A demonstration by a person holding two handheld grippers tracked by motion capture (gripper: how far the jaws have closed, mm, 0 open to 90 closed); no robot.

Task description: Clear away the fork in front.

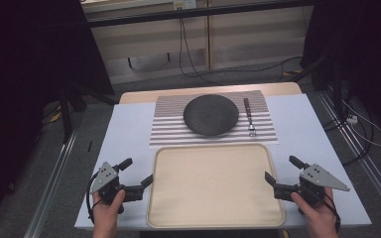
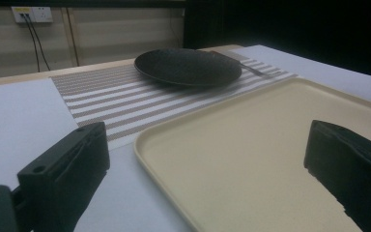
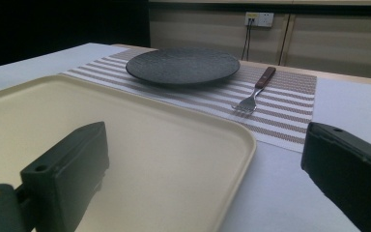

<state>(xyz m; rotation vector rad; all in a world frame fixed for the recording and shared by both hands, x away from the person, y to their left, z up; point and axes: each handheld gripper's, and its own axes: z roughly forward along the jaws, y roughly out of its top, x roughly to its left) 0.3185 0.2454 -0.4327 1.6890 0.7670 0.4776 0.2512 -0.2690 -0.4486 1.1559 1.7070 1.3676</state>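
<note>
Tray (image 1: 216, 188) lies flat on the worktop (image 1: 129, 134) between your grippers, long axis side to side; left gripper (image 1: 138, 171) and right gripper (image 1: 281, 169) gape empty, straddling its edges.

Left claw (image 1: 138, 172): black body, two blocky black jaws, grey three-cornered plate on top with small dark screw holes. Black cable loops from its rear beside the left hand (image 1: 107, 206).

Right claw (image 1: 281, 169): same build, black jaws, grey pointed plate with dots of screws, black cable trailing past the right hand (image 1: 316, 208).

Close up, each jaw is matte black, squared, with a small round hole near the base. No sleeves in frame.
</note>
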